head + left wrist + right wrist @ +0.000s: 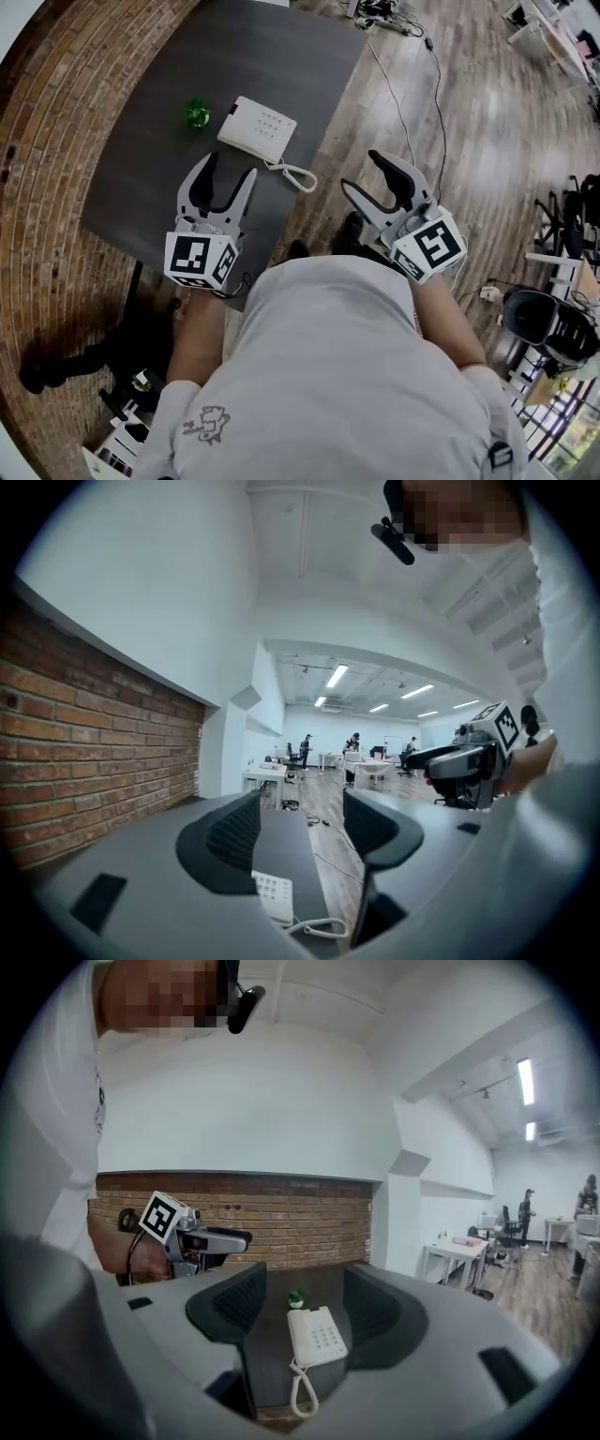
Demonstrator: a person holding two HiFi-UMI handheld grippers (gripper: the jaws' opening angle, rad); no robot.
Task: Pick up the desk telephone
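A white desk telephone [256, 127] with a coiled cord [298, 175] lies on a dark grey table [150, 159]. My left gripper [220, 178] hovers over the table's near edge, just short of the phone, open and empty. My right gripper [377, 174] hangs off the table's right side over the wooden floor, also open and empty. In the right gripper view the telephone [317, 1335] shows between the jaws but farther off, untouched. The left gripper view catches only a corner of the telephone [275, 897] and its cord [323, 926] low between the jaws.
A small green object [196, 114] stands left of the phone. A brick wall [56, 122] borders the table's far and left sides. Cables [412, 103] trail over the wooden floor to the right. Desks, chairs and distant people fill the office behind.
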